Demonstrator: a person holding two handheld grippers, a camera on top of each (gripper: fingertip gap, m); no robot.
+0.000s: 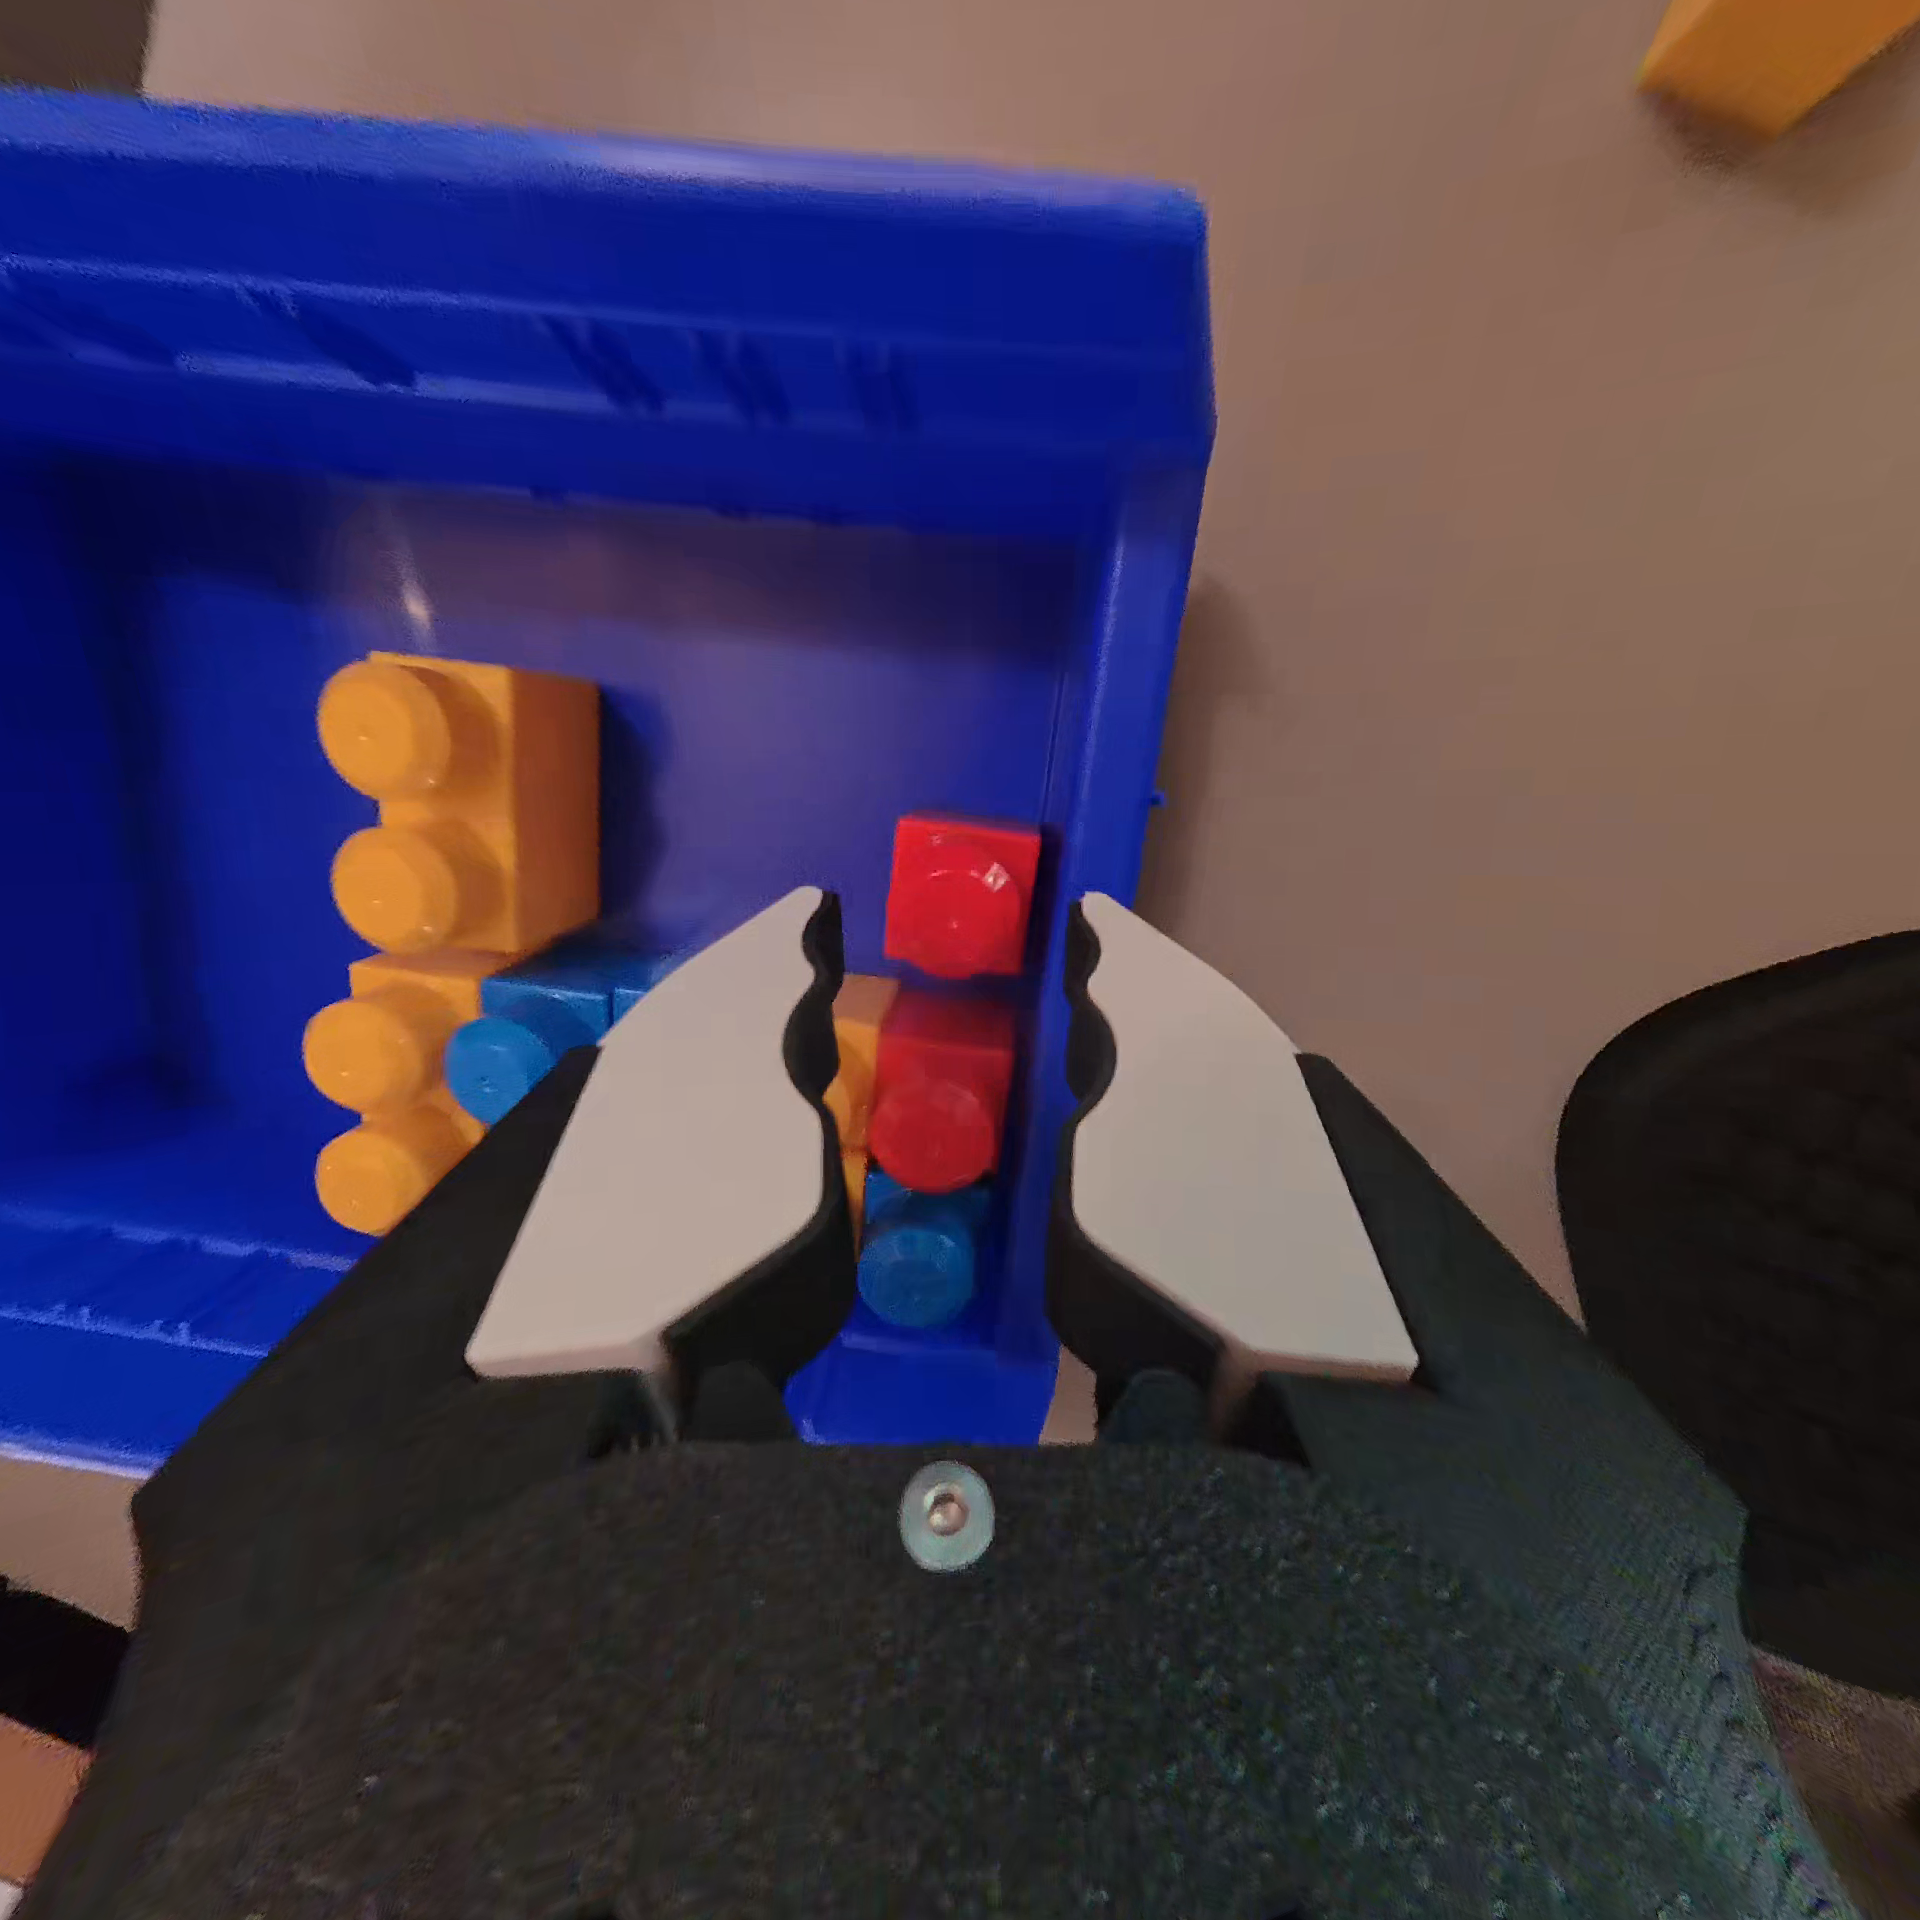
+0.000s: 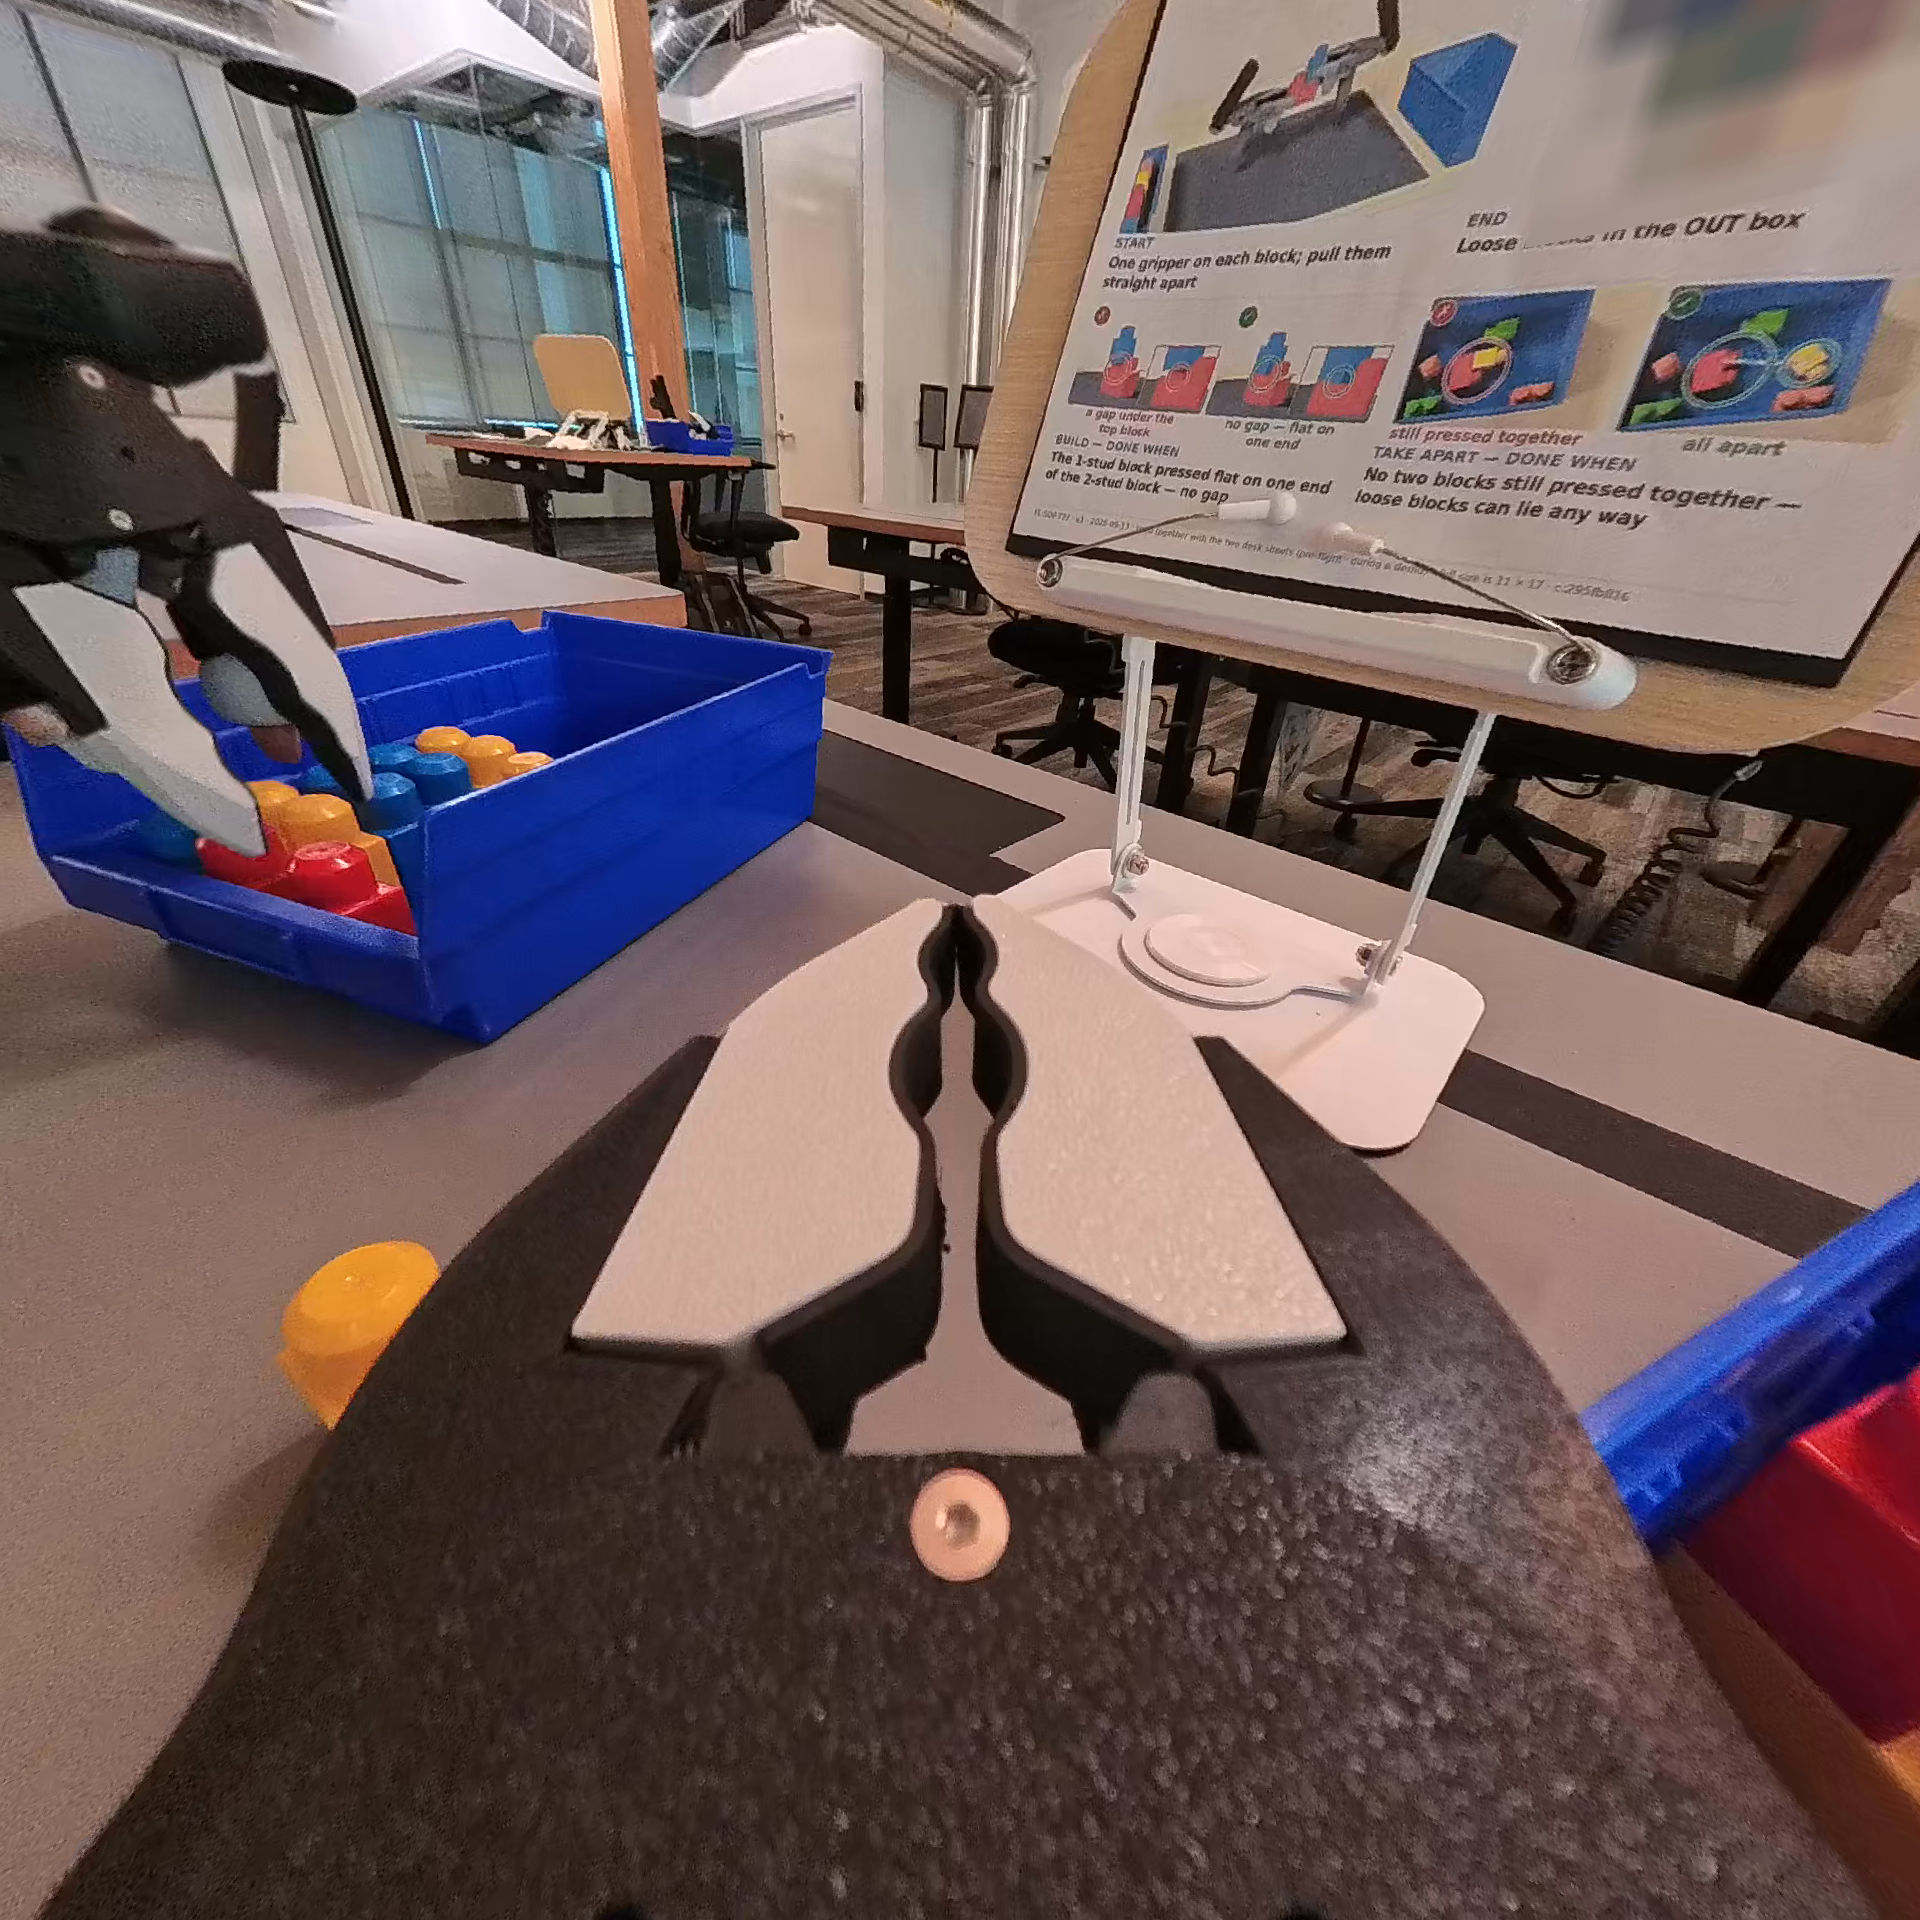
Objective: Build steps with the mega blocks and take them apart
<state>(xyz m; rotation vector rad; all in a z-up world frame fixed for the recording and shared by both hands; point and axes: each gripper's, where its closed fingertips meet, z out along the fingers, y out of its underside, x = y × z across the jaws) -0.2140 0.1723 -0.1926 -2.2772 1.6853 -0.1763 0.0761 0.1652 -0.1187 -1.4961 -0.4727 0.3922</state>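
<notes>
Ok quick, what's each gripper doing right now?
Left gripper: open, empty, over the red blocks in the blue bin.
Right gripper: closed, holding nothing.

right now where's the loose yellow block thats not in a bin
In the right wrist view the yellow block stands on the grey table, just left of the right gripper.

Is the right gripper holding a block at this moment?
No: in the right wrist view the right gripper is closed on nothing, its tips meeting over the bare table, with a yellow block lying loose beside it.
</notes>
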